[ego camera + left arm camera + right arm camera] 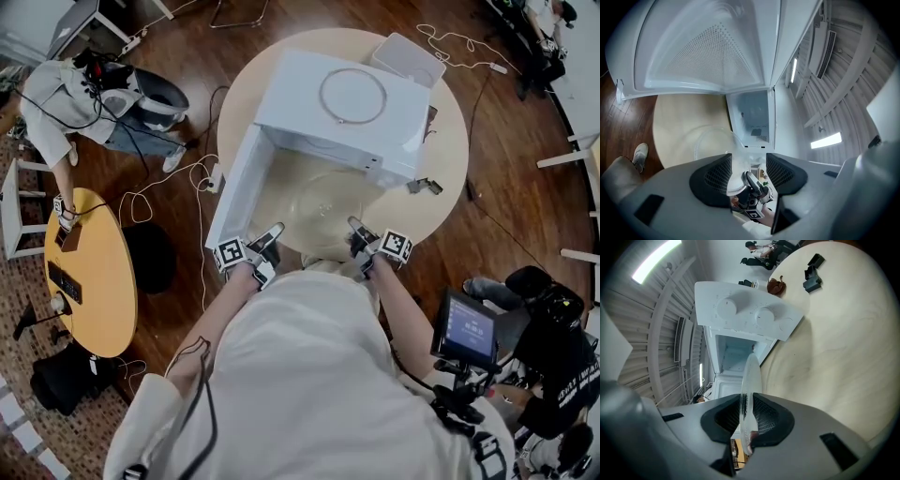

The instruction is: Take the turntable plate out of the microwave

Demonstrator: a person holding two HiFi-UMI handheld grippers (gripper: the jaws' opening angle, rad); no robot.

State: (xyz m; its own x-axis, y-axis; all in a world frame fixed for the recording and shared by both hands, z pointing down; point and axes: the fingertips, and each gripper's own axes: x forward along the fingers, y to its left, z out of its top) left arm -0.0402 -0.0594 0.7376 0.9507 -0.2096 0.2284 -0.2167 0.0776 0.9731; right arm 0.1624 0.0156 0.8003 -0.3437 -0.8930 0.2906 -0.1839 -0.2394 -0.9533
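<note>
Turntable plate (319, 208): clear glass disc, out of the oven cavity. It lies about level just in front of the open mouth, over the bench's near edge. Cannot tell whether it rests on the bench top or hangs just above it.
Right tool (362, 247): clamped on the plate's right rim. The glass shows edge-on, pinched between both pads.
Left tool (266, 253): at the plate's left rim, jaws standing apart. The rim reaches into the gap close by one pad, and no squeeze is visible.
Microwave (337, 103): white, set toward the bench's far edge. Its door (234, 183) is swung wide on the left, and there is no plate inside.
Thin ring (353, 96): lies flat on the microwave's roof.
Bench (445, 141): round, pale top. A white box (408, 58) sits at the far edge behind the microwave, and small dark bits (424, 186) lie near the right edge.
Step in hand: the removal itself looks done. I judge this to be the set-down stage, in front of the oven.
Next move calls for: keep the disc level and bring its whole base onto the bench, not overhanging the near edge. Only then should the right tool let go. With only one firm pinch on smooth glass, a tilt could let it slide.
</note>
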